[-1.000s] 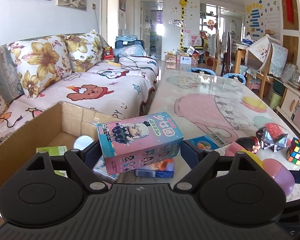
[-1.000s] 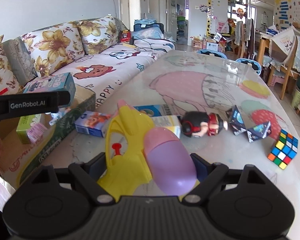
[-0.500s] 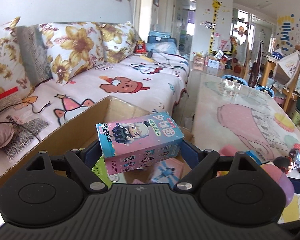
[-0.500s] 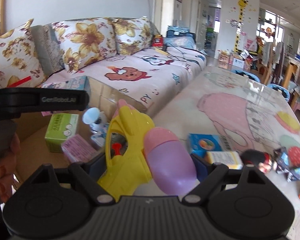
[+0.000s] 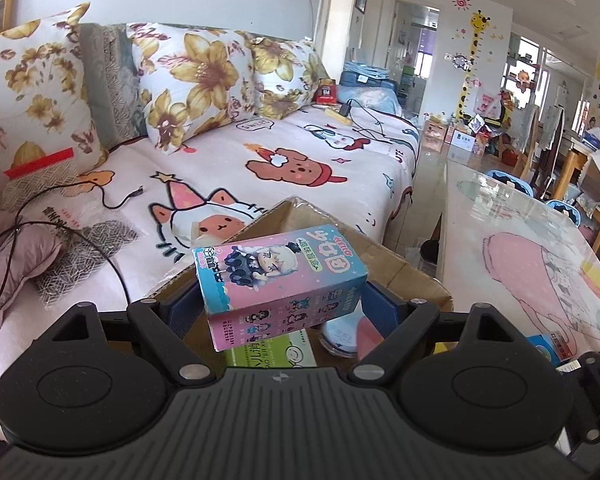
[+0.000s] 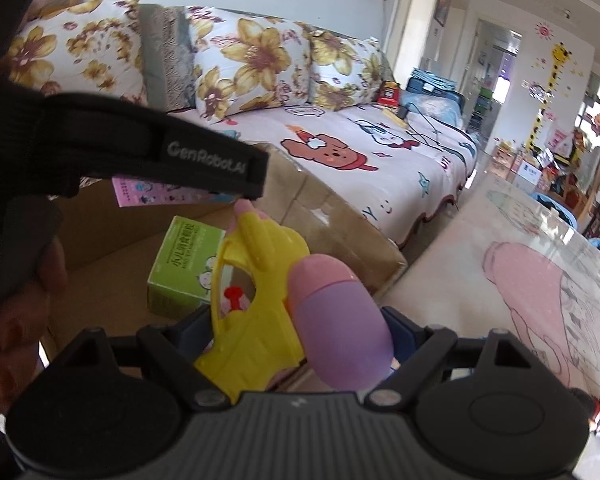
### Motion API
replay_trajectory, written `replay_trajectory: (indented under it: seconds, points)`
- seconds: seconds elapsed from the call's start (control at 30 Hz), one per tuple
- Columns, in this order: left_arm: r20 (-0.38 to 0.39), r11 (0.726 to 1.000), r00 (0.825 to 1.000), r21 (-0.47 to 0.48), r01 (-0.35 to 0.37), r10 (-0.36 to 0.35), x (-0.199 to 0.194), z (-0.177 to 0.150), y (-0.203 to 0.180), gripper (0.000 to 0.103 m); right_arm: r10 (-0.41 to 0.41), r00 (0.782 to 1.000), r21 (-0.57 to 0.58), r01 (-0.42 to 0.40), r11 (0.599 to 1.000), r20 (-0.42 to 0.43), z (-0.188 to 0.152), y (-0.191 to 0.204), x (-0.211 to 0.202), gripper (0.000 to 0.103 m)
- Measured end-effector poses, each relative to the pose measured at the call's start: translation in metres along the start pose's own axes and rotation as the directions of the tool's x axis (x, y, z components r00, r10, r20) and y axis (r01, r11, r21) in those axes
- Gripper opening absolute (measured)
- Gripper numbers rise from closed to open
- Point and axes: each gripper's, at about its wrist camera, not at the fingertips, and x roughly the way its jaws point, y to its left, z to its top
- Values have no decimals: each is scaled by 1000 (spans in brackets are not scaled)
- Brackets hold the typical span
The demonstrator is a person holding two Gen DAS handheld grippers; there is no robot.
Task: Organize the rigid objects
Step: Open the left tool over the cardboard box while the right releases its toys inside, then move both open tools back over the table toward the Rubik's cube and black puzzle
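The left gripper (image 5: 282, 306) clamps a glossy pink-and-blue rectangular cardboard toy box (image 5: 281, 285), now above the open brown corrugated cardboard carton (image 5: 404, 268) rather than the table. The right gripper (image 6: 296, 330) grips a smooth yellow plastic water pistol with a purple oval tank (image 6: 300, 300). Only the right view shows the green carton-bound box (image 6: 182, 272) whole.

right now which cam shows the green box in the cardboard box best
The right wrist view: the green box shows its top and front face, lying on the floor of the cardboard box. The left wrist view shows only a strip under the pink box held in the left tongs.
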Motion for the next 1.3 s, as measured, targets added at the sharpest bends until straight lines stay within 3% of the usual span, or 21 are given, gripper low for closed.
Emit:
replay_trajectory:
  seconds: [0.17, 0.3, 0.43, 0.73, 0.83, 1.3]
  points:
    - [-16, 1000, 1000, -16, -4, 4, -1, 2, 0, 103, 72, 997, -98, -73, 992, -11, -4, 18, 6, 89]
    - [-21, 1000, 1000, -21, -5, 5, 0, 4, 0, 103, 63, 998, -149, -62, 987, 3, -9, 25, 1, 92]
    - [-25, 1000, 1000, -16, -1, 1, 2, 4, -2, 103, 68, 998, -105, -66, 992, 9, -12, 14, -6, 92]
    - [-29, 1000, 1000, 14, 9, -9, 5, 4, -6, 103, -18, 1000, -6, 18, 1000, 20, -26, -5, -19, 95]
    - [-30, 1000, 999, 23, 18, -17, 5, 4, -9, 103, -44, 999, 36, 43, 998, 22, -33, -14, -22, 100]
    - [-28, 993, 998, 105, 55, -52, 15, 5, -17, 103, -86, 996, 172, 81, 982, 25, -55, -42, -29, 100]
